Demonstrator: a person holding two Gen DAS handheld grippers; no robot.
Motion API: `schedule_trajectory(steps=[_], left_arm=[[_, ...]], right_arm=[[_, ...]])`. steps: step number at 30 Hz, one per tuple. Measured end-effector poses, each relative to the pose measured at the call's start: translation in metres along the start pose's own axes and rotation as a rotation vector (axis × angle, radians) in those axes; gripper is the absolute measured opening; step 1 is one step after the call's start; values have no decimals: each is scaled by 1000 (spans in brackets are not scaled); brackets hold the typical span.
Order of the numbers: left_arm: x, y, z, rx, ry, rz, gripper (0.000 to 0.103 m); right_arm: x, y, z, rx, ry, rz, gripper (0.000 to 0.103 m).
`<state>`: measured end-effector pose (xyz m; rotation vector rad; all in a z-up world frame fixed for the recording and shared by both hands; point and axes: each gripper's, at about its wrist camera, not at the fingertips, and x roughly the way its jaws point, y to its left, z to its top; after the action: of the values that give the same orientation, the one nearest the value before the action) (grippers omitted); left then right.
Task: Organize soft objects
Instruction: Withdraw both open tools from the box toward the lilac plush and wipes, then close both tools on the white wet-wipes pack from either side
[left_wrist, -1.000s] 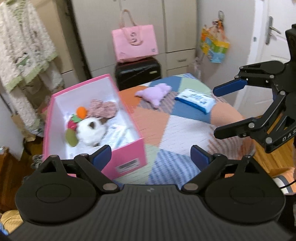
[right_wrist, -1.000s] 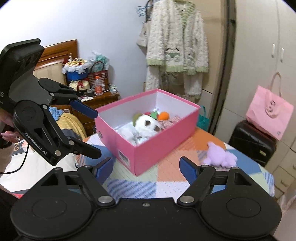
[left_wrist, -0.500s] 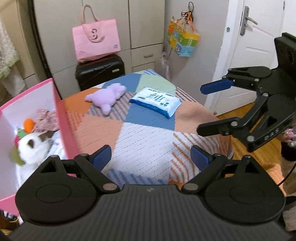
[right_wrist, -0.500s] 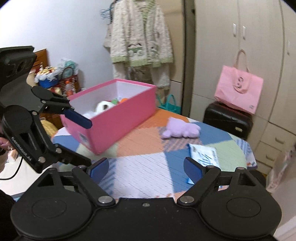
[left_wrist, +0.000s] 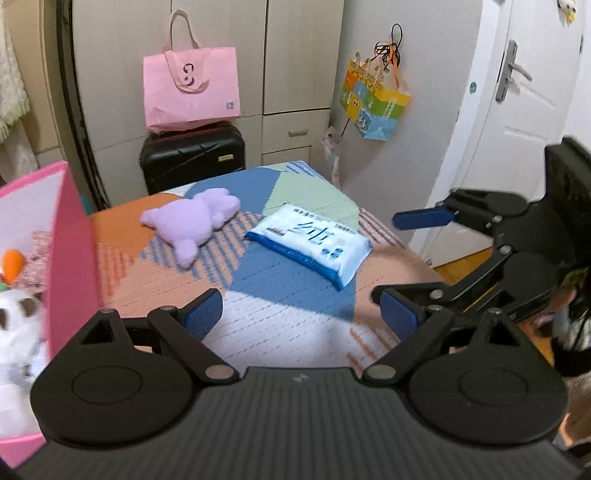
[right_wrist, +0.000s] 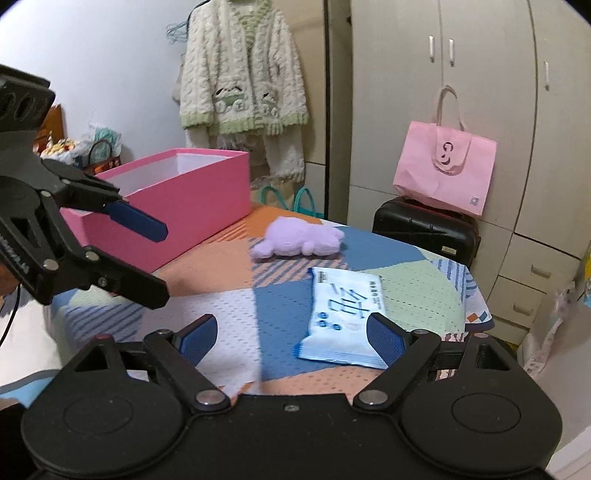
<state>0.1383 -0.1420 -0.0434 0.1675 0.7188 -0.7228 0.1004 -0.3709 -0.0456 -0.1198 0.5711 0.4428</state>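
A purple plush toy (left_wrist: 192, 220) (right_wrist: 299, 242) lies on the patchwork table (left_wrist: 295, 317) (right_wrist: 221, 273). A blue and white tissue pack (left_wrist: 314, 242) (right_wrist: 345, 317) lies to its right. A pink box (left_wrist: 70, 254) (right_wrist: 173, 206) at the left holds a white plush (left_wrist: 18, 325) and other soft toys. My left gripper (left_wrist: 301, 317) is open and empty over the near table; it also shows at the left of the right wrist view (right_wrist: 159, 262). My right gripper (right_wrist: 290, 338) is open and empty just in front of the tissue pack; it also shows in the left wrist view (left_wrist: 388, 258).
A black suitcase (left_wrist: 192, 158) (right_wrist: 424, 229) with a pink bag (left_wrist: 190, 88) (right_wrist: 443, 170) on top stands behind the table by the cupboards. A white door (left_wrist: 517, 129) is at the right. A knitted cardigan (right_wrist: 240, 77) hangs on the wall.
Both grippers have swung to the right, away from the pink box and toward the plush toy and tissue pack. Both stayed open and empty.
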Motion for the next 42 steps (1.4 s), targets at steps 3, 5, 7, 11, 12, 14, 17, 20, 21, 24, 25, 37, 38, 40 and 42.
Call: schedule_trajectory(steps=[3, 5, 7, 11, 12, 14, 17, 20, 21, 24, 25, 37, 38, 40, 42], left_arm=[[19, 0, 4, -48, 15, -41, 91], [33, 3, 6, -90, 37, -86, 91], [44, 5, 8, -134, 41, -96, 89], [65, 6, 13, -181, 17, -94, 89], [70, 6, 15, -190, 13, -92, 89], [80, 6, 18, -204, 9, -79, 89], [95, 4, 23, -202, 6, -54, 82], [103, 3, 24, -197, -18, 18, 72], [106, 3, 24, -203, -30, 37, 69], [112, 7, 25, -218, -43, 51, 66], [115, 8, 25, -225, -34, 43, 63], [129, -2, 23, -264, 72, 25, 58], [129, -2, 23, -279, 67, 28, 58], [129, -3, 22, -300, 52, 35, 57], [129, -5, 21, -311, 36, 40, 55]], right_arm=[[11, -10, -5, -15, -2, -15, 91], [20, -15, -7, -24, 10, -30, 91], [29, -23, -6, 1, 37, -25, 91], [46, -36, -8, 39, 77, -15, 91], [50, -39, -8, 44, 83, -9, 91], [57, -43, -9, 50, 91, 13, 91], [67, -48, -9, 55, 101, 21, 91], [76, -51, -7, 71, 119, 28, 91], [79, -53, -7, 81, 127, 36, 91], [84, -57, -5, 101, 135, 48, 91], [86, -58, -5, 107, 133, 54, 91], [85, -44, -9, 102, 127, -46, 74], [85, -44, -10, 114, 122, -52, 74], [84, -44, -11, 143, 112, -61, 73], [83, -42, -11, 160, 109, -64, 72]])
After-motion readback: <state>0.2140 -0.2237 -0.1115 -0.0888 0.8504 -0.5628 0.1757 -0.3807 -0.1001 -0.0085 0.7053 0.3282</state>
